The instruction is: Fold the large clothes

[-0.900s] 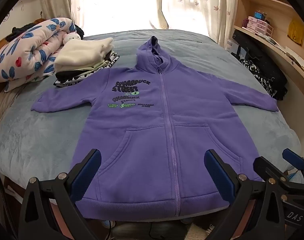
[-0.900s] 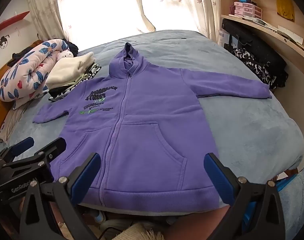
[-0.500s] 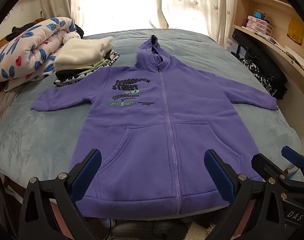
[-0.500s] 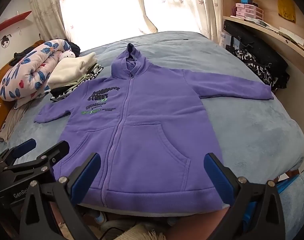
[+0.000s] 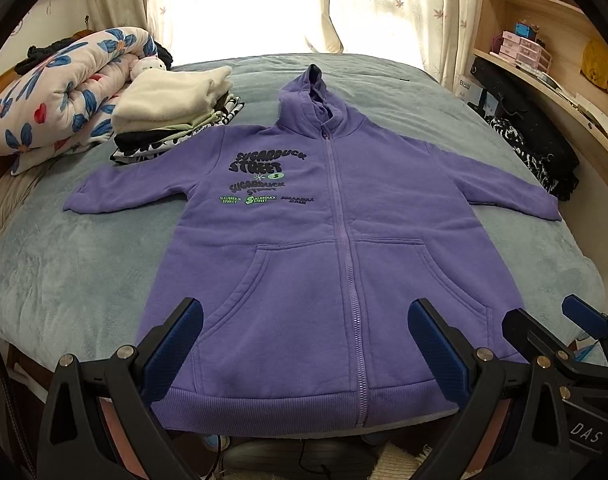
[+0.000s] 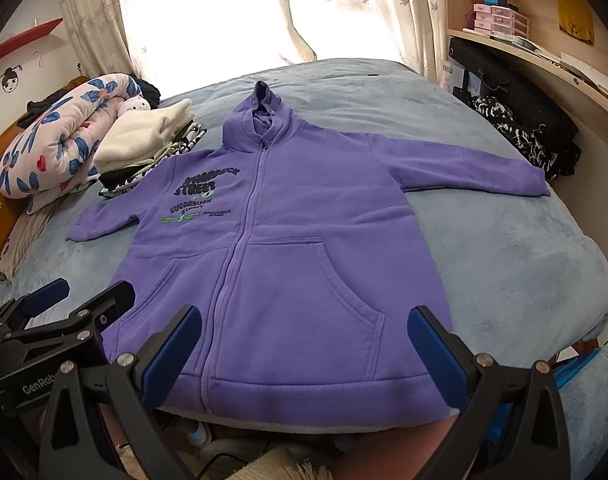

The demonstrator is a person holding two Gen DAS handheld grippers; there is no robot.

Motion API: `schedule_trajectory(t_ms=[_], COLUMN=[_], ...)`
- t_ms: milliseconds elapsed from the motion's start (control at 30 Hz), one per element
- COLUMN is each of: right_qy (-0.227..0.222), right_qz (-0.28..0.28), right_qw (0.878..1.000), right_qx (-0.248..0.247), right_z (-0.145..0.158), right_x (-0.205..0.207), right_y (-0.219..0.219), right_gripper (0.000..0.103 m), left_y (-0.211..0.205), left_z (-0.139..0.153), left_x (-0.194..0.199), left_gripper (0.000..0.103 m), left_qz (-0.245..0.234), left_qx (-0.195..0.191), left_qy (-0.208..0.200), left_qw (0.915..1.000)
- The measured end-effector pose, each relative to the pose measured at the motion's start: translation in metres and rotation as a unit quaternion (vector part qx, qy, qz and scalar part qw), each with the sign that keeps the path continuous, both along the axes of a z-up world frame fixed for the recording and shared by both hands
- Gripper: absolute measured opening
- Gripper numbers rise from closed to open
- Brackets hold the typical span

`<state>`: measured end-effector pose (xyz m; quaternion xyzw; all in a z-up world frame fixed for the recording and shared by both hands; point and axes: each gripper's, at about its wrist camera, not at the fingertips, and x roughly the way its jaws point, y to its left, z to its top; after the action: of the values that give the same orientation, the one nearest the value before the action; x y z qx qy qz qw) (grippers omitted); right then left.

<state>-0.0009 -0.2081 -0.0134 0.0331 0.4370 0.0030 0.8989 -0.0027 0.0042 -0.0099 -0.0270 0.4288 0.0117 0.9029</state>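
Since the earlier frames both wrist views have crept slightly back and up: the purple zip hoodie [image 5: 336, 264] sits a little lower and fuller in frame, otherwise undisturbed. It lies face up and zipped on the grey-blue bed [image 5: 83, 264], hood toward the window, both sleeves spread outward, ribbed hem [image 5: 287, 408] at the near mattress edge.

Left gripper [image 5: 306, 344]: jaws wide apart, holding nothing, poised above the hem and pocket area. Right gripper [image 6: 306, 350]: jaws likewise wide apart and empty, above the hem on the wearer's left half. Neither touches the cloth.

Assessment: no fold has been started; the step in hand appears to be the first sleeve fold.

Recommendations:
- Take each sleeve near the cuff [image 6: 538, 180] and bring it across the chest, keeping the fold line parallel to the zip [image 5: 344, 240].
- Pinch the top layers only; the thick fleece will bunch if gripped deep.
- Keep the left sleeve [image 5: 115, 196] clear of the folded clothes stack [image 5: 171, 120] just beside it.
- Hem overhang may slide off; draw the garment inward before halving.
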Motion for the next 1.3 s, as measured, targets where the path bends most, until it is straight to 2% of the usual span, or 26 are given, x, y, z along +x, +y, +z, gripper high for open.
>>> schedule_trajectory(t_ms=[1300], right_qy=[0.007], right_qz=[0.005], right_qw=[1.0], right_qx=[0.011], right_z=[-0.011], right_x=[0.002], right_y=[0.003], right_gripper=[0.103], left_y=[0.005], left_z=[-0.004], left_x=[-0.003], left_gripper=[0.101], left_qz=[0.002], left_qx=[0.001], left_qy=[0.006], left_qw=[1.0])
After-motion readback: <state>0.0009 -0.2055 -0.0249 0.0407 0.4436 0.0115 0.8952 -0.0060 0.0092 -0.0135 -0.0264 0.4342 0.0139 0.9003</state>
